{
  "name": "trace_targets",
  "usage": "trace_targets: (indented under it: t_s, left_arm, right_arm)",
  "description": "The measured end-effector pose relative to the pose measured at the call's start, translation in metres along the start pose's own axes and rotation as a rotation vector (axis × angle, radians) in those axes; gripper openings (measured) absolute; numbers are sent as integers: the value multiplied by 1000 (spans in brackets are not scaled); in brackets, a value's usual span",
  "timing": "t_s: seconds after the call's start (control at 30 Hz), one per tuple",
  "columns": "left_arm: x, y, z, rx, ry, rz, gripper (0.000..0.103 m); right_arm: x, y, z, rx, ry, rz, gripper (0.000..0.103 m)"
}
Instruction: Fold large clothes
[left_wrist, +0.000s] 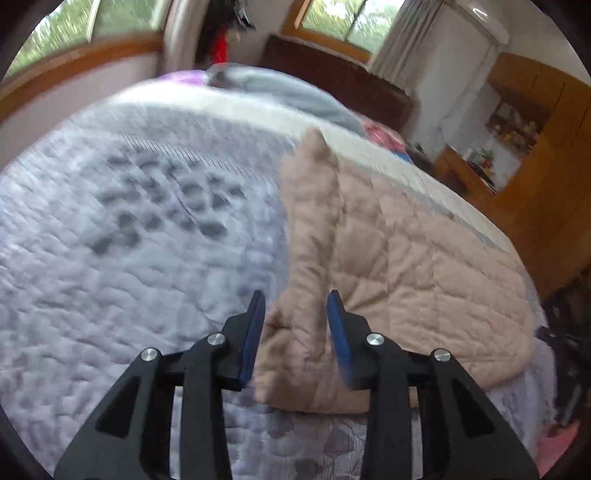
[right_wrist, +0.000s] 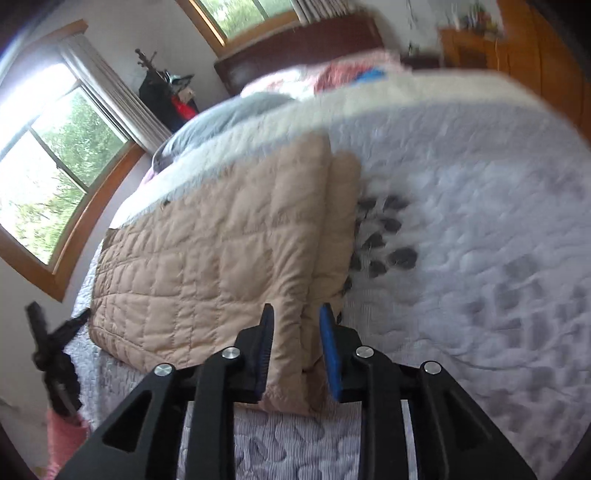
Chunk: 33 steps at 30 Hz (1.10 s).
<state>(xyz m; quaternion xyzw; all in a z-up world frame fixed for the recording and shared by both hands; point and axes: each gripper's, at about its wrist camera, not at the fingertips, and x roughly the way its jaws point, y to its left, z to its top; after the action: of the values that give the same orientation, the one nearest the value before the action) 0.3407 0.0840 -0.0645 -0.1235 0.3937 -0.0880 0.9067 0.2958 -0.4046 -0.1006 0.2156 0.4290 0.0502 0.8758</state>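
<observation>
A beige quilted jacket (left_wrist: 424, 266) is lying near the front edge of a bed, on a pale lavender quilted bedspread (left_wrist: 110, 277) with a dark petal pattern, as a person working two hand-held grippers is folding it. In the left wrist view the left gripper (left_wrist: 295, 328) is hovering over the garment's near left corner, where a long padded strip, apparently a sleeve or a folded side panel (left_wrist: 314, 221), is lying turned inward along the left edge; the blue-padded jaws are standing apart with that fabric passing between them, and neither pad appears to be pressing it. In the right wrist view the right gripper (right_wrist: 295, 343) is sitting over the near right corner, where a matching doubled layer (right_wrist: 340, 221) is running along the right edge; its jaws too are standing apart around the cloth rather than pinching it. Motion blur is softening both views, so contact at the pads cannot be told for certain. Judging by the layout, both long sides are already tucked in, leaving a tidy rectangle; what seems to remain is bringing one end over the other to finish the bundle. Grey bedding (left_wrist: 280, 92) and a dark headboard (right_wrist: 295, 48) are sitting at the far end.
</observation>
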Motion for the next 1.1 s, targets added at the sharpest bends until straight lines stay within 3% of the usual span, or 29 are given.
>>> trace_targets:
  t_s: [0.1,0.23,0.43,0.73,1.1]
  left_arm:
    - [-22,-31,3,48,-54,-35,34]
    - [-12,-99,-11,168,19,-129,34]
    - [18,-157,-38,277,82,-131,34]
    - [58,-154,-66,363,157,-76,34]
    - [64,-147,-70,322,153,-91,34]
  right_arm:
    - [-13,35,-5,-67,-2,64,26]
    - [3,87,-14,-164,58,92,26]
    - [36,126,-29,-232,116,18,26]
    - [83,116,-47,-198,194,-42,22]
    - [90,105,-58,-159,137,-58,18]
